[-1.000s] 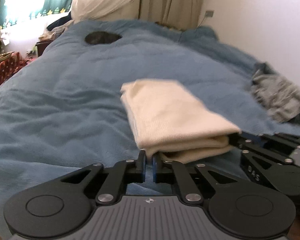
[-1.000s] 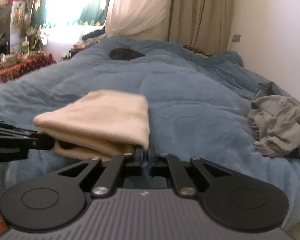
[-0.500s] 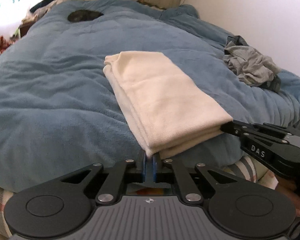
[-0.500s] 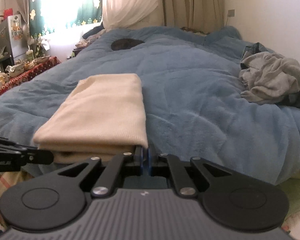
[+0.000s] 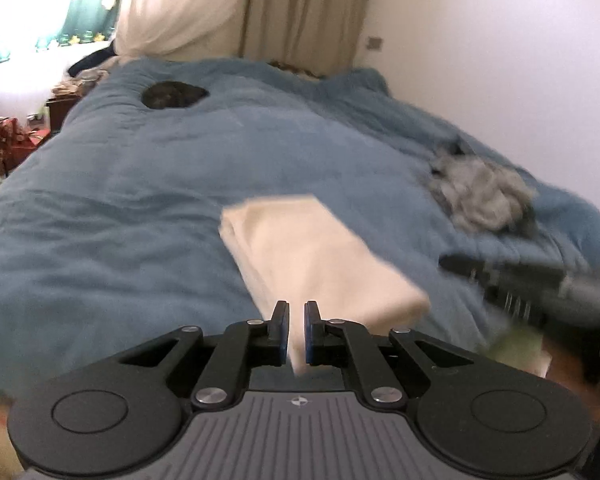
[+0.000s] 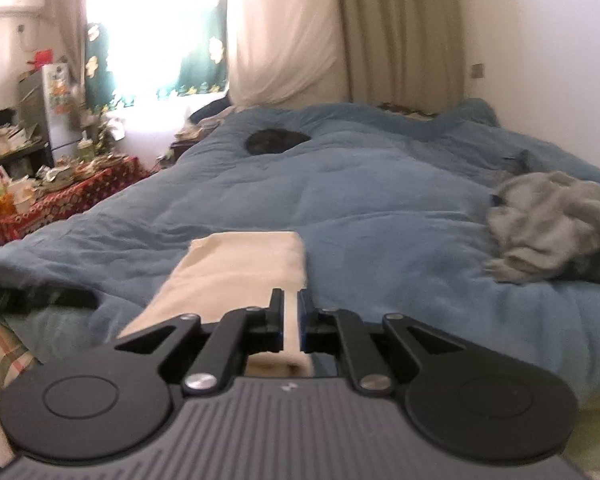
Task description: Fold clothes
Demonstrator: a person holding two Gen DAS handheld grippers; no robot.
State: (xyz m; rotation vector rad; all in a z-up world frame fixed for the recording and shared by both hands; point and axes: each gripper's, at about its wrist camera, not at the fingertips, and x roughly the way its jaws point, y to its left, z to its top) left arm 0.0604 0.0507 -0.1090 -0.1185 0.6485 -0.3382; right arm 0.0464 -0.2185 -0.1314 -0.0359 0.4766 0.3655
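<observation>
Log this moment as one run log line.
left gripper: shut on folded cream cloth | right gripper: shut on same | crumpled grey garment: unfolded

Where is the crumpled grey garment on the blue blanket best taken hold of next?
The crumpled grey garment lies loose in a heap near the wall, apart from the folded cream cloth. Probably best to pinch a raised outer fold on its near, lower edge, coming from the bed's near side, low over the blue blanket; no collar or hem is distinguishable.

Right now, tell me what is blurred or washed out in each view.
Left wrist: motion blur smears the cream cloth, grey clothes and right gripper. Right wrist: the window is blown out white; the grey clothes are soft.
</observation>
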